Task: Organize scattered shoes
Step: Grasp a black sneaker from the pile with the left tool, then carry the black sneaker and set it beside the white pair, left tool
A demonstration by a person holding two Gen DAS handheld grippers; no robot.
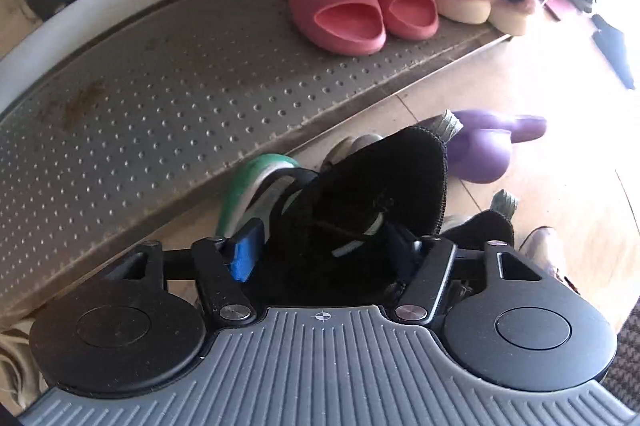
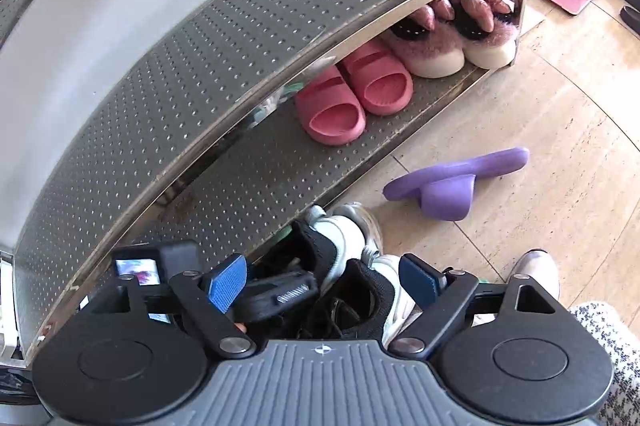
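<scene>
A: So the left gripper (image 1: 320, 258) is clenched on the black sneaker (image 1: 372, 194), at its collar; I think that grip keeps the sole hanging level for the shelf.

B: And the right gripper (image 2: 326, 280)?

A: Released, jaws wide around the second sneaker (image 2: 368, 290) on the floor (image 2: 520, 226).

B: Room?

A: The lower shelf (image 2: 248, 194) is bare left of the pink slides (image 2: 352, 94), but the upper shelf's edge (image 2: 280, 86) overhangs. A purple slipper (image 2: 448, 186) lies apart.

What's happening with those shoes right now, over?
Left gripper shut on black sneaker. Right gripper open over second sneaker. Purple slipper loose on floor.
</scene>
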